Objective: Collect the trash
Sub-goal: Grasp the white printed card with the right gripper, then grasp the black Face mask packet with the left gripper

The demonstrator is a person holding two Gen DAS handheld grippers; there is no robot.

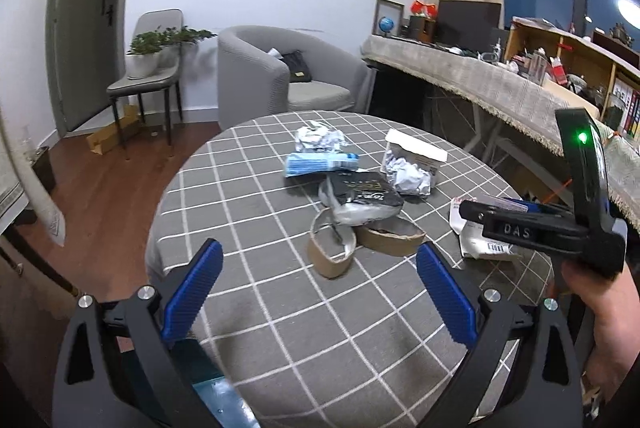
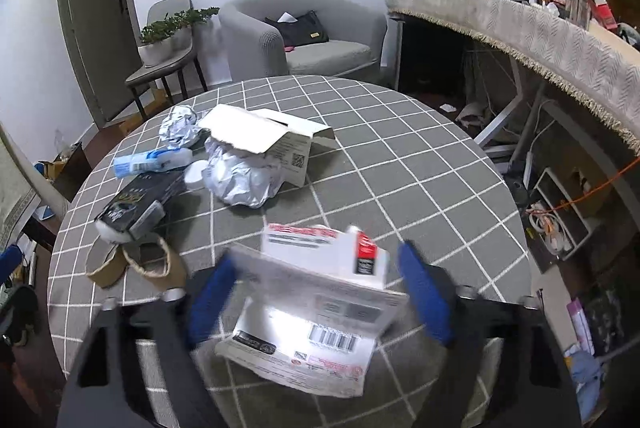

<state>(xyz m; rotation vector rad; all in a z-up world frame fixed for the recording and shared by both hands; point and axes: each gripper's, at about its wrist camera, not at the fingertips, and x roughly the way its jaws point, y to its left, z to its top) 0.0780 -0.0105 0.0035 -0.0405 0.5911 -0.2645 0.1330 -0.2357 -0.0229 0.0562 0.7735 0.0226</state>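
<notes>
Packaging (image 2: pixel 316 304) (white, barcoded, red print) lies between the right gripper (image 2: pixel 320 292)'s spread fingers; left gripper (image 1: pixel 318 280) gapes empty.

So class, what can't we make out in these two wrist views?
- Right gripper: motion blur hides whether it is touching the white packet.
- Packet's print: blurred in the right view; in the left view the right gripper covers it.
- Black pouch lettering: too small in both views.

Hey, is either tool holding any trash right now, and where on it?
Left tool: open, holding nothing. Right tool: open around the white printed carton with the barcode, pads at its two sides; blur hides whether they touch.
</notes>
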